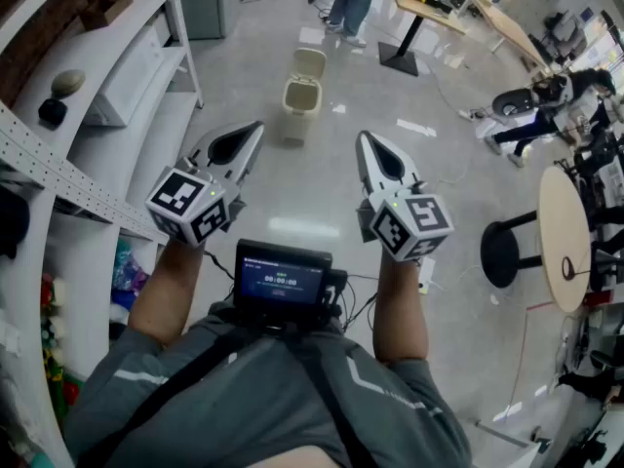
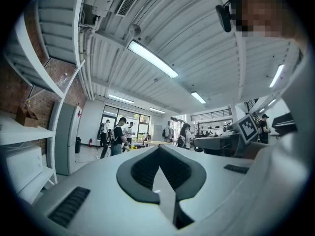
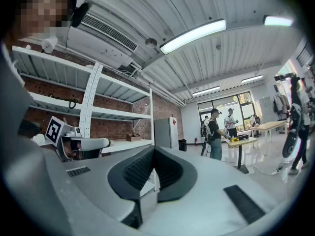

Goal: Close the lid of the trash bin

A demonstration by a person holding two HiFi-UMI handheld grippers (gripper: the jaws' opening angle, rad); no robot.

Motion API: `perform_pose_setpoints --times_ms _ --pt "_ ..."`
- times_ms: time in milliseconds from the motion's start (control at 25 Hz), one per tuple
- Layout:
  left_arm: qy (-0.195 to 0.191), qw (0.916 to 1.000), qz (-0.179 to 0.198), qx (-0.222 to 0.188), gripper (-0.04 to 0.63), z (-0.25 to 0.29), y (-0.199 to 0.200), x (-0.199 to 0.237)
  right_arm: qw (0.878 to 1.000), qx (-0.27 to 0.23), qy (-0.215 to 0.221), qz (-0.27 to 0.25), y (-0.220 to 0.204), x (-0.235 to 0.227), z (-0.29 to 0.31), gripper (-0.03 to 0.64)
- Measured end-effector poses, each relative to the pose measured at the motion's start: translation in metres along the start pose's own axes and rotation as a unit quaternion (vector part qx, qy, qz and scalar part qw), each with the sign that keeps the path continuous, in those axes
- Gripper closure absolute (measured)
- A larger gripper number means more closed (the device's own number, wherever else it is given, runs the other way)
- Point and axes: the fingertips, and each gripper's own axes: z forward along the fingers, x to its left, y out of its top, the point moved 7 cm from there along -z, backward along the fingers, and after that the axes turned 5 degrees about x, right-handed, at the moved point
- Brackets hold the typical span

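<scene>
both pairs of fingers are pressed together with nothing between them. the left gripper [image 2: 158, 149] shows its dark ribbed pads meeting at the tips, with only the hollow of the pads open behind them, and the right gripper [image 3: 153, 149] looks the same. we hold them side by side, a little apart, at chest height above a small black screen unit [image 1: 283, 281] strapped to the body. both point forward and somewhat upward, so neither gripper view shows the bin.

the small cream plastic trash bin [image 1: 300, 98] stands on the pale polished floor [image 1: 322, 203], well ahead of the grippers and between their two lines, just past the end of the white metal shelving [image 1: 146, 76] on our left. its cream hinged lid [image 1: 310, 63] is thrown open, tilted back on the far side of the body.

we judge the bin light and thin-walled, stiff enough to keep its shape but easy to tip or slide on that smooth floor. the lid should swing freely on its hinge and weigh almost nothing. its surface looks slick, so pinching may slip. we would rather put closed fingertips behind the lid's free edge, the part farthest from the hinge, and push it over and down. if the bin starts to move, the other gripper could rest against the body's rim to steady it.
</scene>
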Motion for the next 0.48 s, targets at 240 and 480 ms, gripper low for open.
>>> perform_pose_setpoints --times_ms 240,480 --pt "0.002 1.0000 -0.006 0.002 0.600 0.0004 -0.0019 0.0034 1.000 0.004 0.000 0.005 0.0006 0.0008 0.0013 0.609" --pt "0.004 0.9999 -0.011 0.003 0.600 0.0007 -0.0016 0.0038 1.000 0.001 -0.003 0.013 0.0026 0.0017 -0.0007 0.607"
